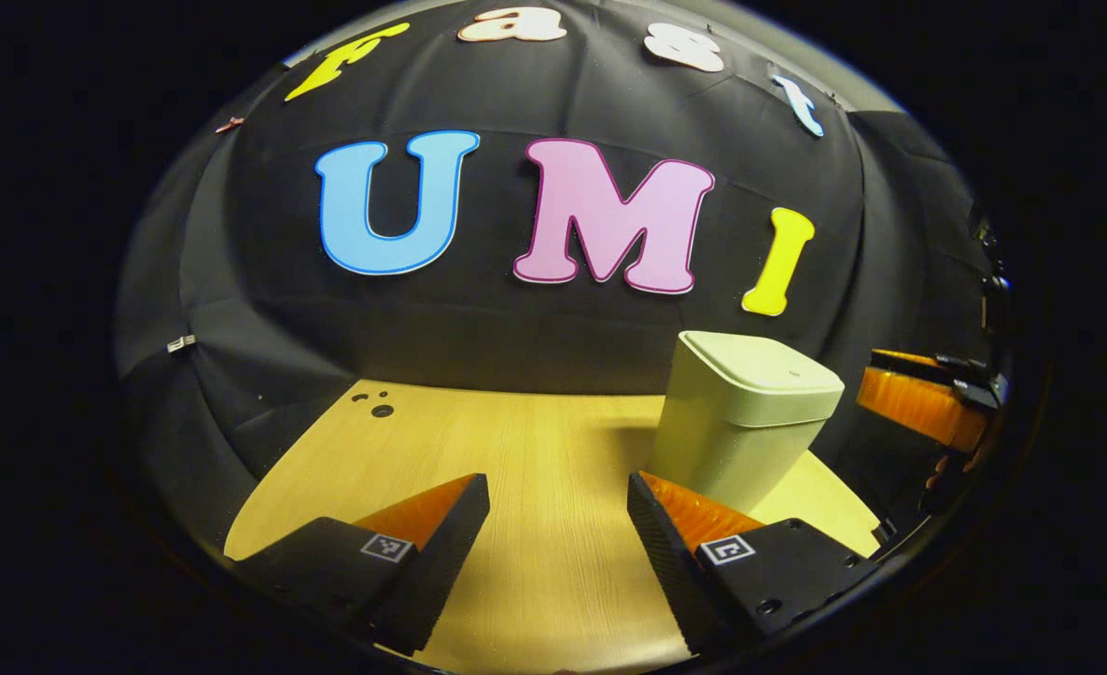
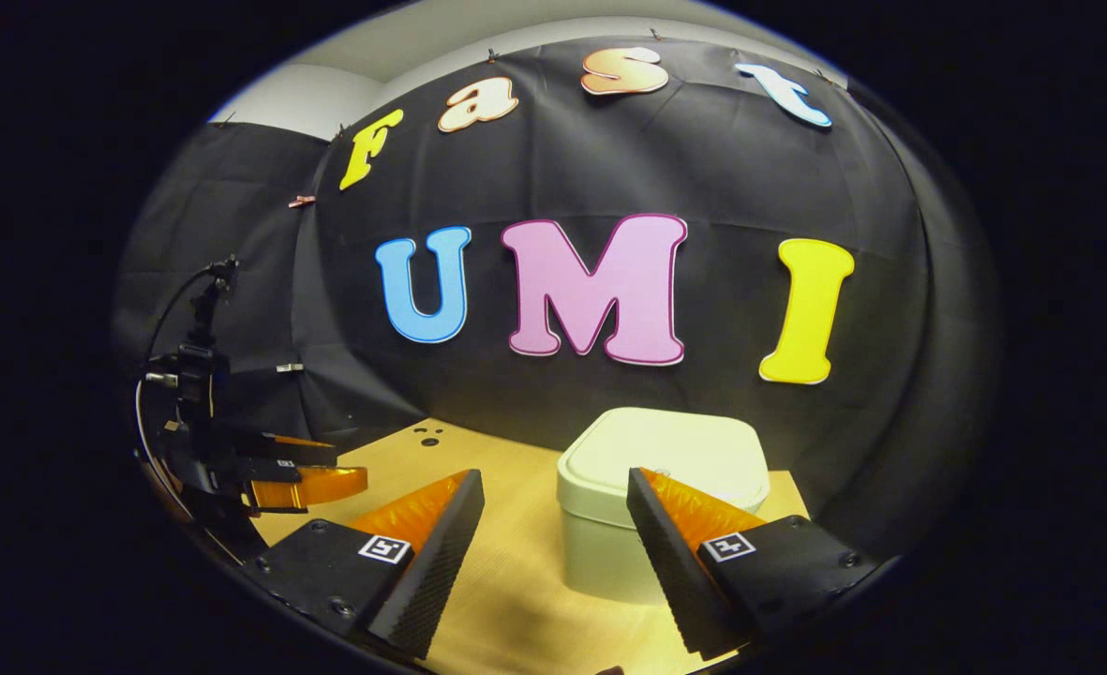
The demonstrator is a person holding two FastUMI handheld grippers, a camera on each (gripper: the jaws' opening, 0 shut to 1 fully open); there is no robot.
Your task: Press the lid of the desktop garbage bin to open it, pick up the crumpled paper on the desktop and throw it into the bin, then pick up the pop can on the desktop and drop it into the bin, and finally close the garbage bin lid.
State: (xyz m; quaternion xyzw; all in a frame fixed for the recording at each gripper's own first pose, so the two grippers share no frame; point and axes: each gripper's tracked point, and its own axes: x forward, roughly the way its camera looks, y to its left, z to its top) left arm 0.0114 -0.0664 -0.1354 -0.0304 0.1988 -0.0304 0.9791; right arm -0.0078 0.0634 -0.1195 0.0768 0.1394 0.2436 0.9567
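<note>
The garbage bin (image 2: 663,497) stands on the desk (image 1: 534,450), lid (image 2: 670,452) down, near the booth wall behind it. In the left gripper view it sits right of centre, the right gripper (image 1: 919,398) beyond its right side

No legible text or labels

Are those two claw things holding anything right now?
No. The left gripper and the right gripper both stand open with only table between their fingers. The bin, its lid shut, stands untouched.
</note>
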